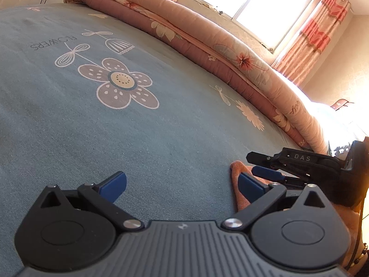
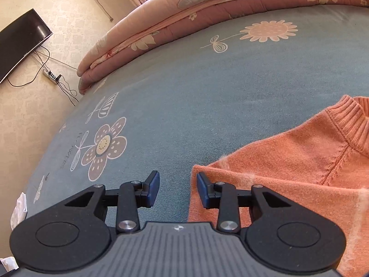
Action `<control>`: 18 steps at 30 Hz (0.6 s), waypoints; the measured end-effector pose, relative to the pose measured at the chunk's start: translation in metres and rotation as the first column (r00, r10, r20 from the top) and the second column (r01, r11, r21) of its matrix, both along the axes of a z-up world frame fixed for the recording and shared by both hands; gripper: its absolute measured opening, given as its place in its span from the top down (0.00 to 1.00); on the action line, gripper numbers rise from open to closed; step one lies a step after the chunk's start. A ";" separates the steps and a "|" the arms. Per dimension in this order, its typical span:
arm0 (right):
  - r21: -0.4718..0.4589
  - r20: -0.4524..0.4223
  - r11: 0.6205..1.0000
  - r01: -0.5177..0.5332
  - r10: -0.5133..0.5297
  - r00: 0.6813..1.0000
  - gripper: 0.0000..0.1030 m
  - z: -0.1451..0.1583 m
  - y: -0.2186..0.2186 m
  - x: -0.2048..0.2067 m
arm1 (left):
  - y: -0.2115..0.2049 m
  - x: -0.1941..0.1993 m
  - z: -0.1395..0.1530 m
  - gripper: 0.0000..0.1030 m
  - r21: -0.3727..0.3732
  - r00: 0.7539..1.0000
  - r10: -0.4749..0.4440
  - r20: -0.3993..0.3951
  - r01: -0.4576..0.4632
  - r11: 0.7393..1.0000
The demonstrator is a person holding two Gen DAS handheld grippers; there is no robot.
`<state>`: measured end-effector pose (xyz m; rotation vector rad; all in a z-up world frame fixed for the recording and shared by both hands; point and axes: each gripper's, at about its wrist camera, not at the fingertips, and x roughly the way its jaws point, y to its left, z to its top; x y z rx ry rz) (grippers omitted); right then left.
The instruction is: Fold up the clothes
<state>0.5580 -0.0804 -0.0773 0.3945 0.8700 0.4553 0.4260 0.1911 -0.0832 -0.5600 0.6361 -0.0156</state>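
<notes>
Orange knit sweater (image 2: 288, 161) lies on the bed (image 2: 207, 87), right of both tools. Right hand-held gripper (image 2: 177, 191) part-open at its near edge; left hand-held gripper (image 1: 182, 184) wide, empty.

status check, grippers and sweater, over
Left gripper open, empty. Right gripper open at the orange sweater edge, not gripping. Sweater flat on blue bedsheet. Nothing in the way.
</notes>
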 end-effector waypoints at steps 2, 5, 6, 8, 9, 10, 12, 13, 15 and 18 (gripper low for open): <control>0.009 0.006 1.000 0.006 -0.006 1.000 0.60 0.009 -0.009 -0.004 | 0.000 0.000 0.000 0.01 0.001 1.000 -0.001 0.000 0.001 1.000; 0.015 -0.033 1.000 -0.009 0.010 0.999 0.59 0.007 -0.023 -0.017 | -0.001 0.000 0.001 0.01 0.002 1.000 -0.003 0.002 0.003 1.000; 0.017 -0.047 1.000 -0.022 0.022 0.999 0.58 0.004 -0.024 -0.022 | -0.002 0.000 0.001 0.01 0.006 1.000 -0.006 0.002 0.006 1.000; 0.020 -0.068 0.999 -0.049 0.051 0.996 0.56 -0.007 -0.019 -0.028 | -0.005 0.001 0.001 0.01 0.014 1.000 -0.012 0.002 0.012 1.000; 0.019 -0.077 0.998 -0.057 0.058 0.995 0.51 -0.015 -0.014 -0.030 | -0.006 0.001 0.001 0.01 0.019 1.000 -0.017 0.001 0.017 1.000; 0.018 -0.087 0.998 -0.064 0.065 0.994 0.49 -0.022 -0.009 -0.032 | -0.007 0.002 0.001 0.01 0.022 1.000 -0.022 0.000 0.022 1.000; 0.002 -0.050 0.997 -0.076 0.076 0.996 0.39 -0.024 0.000 -0.037 | -0.010 0.002 0.000 0.01 0.028 0.999 -0.033 -0.003 0.033 0.999; -0.009 -0.039 0.996 -0.084 0.084 0.996 0.37 -0.021 0.004 -0.040 | -0.012 0.003 0.000 0.01 0.032 0.999 -0.040 -0.005 0.040 0.999; -0.008 -0.040 0.993 -0.118 0.117 0.992 0.38 -0.009 0.004 -0.048 | -0.016 0.003 0.000 0.01 0.039 0.999 -0.054 -0.008 0.054 0.998; -0.080 -0.003 0.984 -0.158 0.158 0.987 0.38 0.013 -0.010 -0.077 | -0.022 0.004 0.000 0.01 0.049 0.997 -0.075 -0.012 0.076 0.996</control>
